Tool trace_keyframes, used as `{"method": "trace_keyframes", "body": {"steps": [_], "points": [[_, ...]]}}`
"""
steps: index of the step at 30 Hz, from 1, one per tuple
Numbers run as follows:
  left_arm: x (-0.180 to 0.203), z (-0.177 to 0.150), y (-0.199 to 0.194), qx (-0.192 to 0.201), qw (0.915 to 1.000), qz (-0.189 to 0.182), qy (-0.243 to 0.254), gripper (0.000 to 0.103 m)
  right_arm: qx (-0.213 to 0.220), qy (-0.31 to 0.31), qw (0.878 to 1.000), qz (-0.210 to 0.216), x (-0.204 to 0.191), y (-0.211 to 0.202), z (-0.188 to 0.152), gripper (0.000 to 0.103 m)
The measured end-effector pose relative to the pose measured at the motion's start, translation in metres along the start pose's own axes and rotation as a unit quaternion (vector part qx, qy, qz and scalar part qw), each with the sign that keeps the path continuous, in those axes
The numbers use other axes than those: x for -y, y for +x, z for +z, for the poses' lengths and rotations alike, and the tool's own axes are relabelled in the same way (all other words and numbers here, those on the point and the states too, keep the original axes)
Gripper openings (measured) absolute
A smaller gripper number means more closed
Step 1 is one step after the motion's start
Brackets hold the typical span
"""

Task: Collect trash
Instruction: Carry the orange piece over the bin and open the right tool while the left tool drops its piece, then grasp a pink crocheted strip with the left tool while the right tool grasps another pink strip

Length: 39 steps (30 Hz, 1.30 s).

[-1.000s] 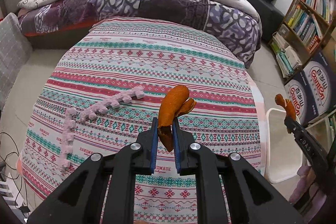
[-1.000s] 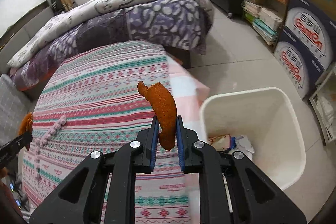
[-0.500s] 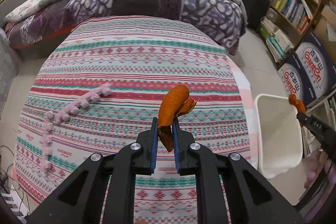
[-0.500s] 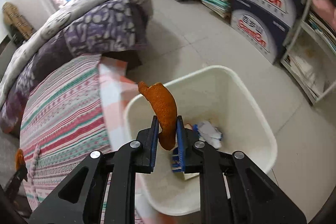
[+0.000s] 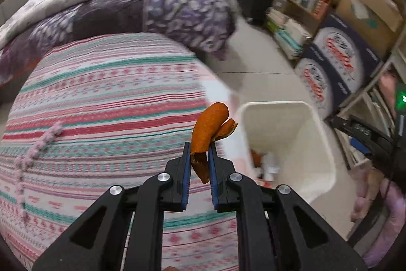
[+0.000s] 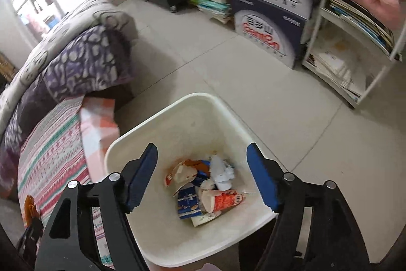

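Opening right claw, nothing between.

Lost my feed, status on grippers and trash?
Left gripper shut on orange peel, beside bin. Right gripper opening, empty, over bin. Nothing in the way.

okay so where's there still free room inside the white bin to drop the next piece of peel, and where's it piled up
Inside the white bin, the trash pile of cartons and crumpled paper crowds the floor near the right gripper, whose opening jaws hold nothing. The floor along the far wall and the left wall is bare. The left gripper holds an orange peel.
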<state>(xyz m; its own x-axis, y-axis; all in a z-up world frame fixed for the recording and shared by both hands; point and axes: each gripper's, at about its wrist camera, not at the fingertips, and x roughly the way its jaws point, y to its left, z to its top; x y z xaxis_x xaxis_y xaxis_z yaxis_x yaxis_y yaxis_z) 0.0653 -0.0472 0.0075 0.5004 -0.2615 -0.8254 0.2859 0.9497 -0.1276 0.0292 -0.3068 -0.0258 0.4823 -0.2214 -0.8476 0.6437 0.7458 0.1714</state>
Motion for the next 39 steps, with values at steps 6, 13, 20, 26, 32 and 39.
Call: {"method": "trace_keyframes", "body": {"steps": [6,13,20,26,32,39], "points": [[0.053,-0.001,0.011,-0.002,0.9982,-0.051,0.032,0.014,0.014,0.037,0.999,-0.008,0.025,-0.006,0.01,0.074],[0.072,-0.005,0.017,-0.019,0.9892,-0.138,0.044,0.053,0.006,0.075,0.997,0.008,0.038,-0.008,0.013,0.077],[0.027,-0.006,0.012,-0.017,0.9987,-0.041,0.025,0.058,-0.003,0.03,0.999,0.041,0.002,-0.013,0.003,0.082],[-0.032,-0.009,0.011,-0.03,0.9982,0.052,-0.003,0.065,-0.022,-0.028,0.998,0.058,-0.04,-0.009,-0.015,0.083],[-0.102,-0.025,0.017,-0.08,0.9874,0.133,-0.033,0.068,-0.041,-0.075,0.994,0.073,-0.079,-0.006,-0.033,0.084],[-0.201,-0.049,0.005,-0.111,0.9695,0.205,-0.078,0.07,-0.037,-0.178,0.979,0.093,-0.141,-0.003,-0.067,0.086]]}}
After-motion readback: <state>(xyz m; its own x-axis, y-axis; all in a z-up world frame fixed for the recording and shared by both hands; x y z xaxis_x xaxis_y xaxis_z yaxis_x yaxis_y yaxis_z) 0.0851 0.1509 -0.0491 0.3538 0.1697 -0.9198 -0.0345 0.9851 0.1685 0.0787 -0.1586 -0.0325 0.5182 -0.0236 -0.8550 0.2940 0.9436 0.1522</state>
